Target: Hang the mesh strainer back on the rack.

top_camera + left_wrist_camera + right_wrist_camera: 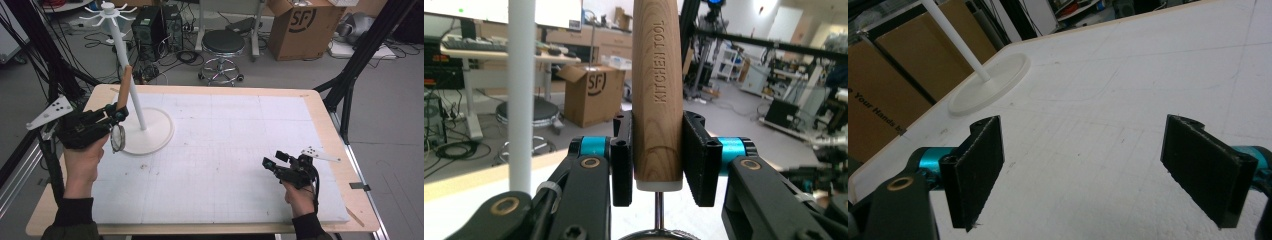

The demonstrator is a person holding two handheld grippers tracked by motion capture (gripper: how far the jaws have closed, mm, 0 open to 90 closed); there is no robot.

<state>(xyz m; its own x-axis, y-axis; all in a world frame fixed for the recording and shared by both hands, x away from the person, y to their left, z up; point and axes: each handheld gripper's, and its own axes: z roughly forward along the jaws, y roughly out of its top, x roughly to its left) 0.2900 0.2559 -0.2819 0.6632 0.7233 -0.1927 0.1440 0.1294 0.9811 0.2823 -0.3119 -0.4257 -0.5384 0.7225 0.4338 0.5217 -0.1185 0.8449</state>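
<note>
My left gripper [119, 113] is shut on the wooden handle [124, 84] of a kitchen tool, held upright above the table's left side. In the left gripper view both pads clamp the lower end of the handle [657, 75], which is stamped "KITCHEN TOOL". A thin metal stem leads down to a round metal head [118, 138] hanging below the jaws. Just beside it stands a white rack: pole [128, 80], round base [155, 134], hook arms on top [108, 11]. My right gripper [270, 164] rests low at the table's right, open, with nothing between its pads [979, 165].
The white gridded mat [235, 145] covers the wooden table [325, 125]. Behind the table stand a black stool [223, 45], a cardboard box [304, 27] and computer towers. Black tripod legs [350, 75] rise at the right edge.
</note>
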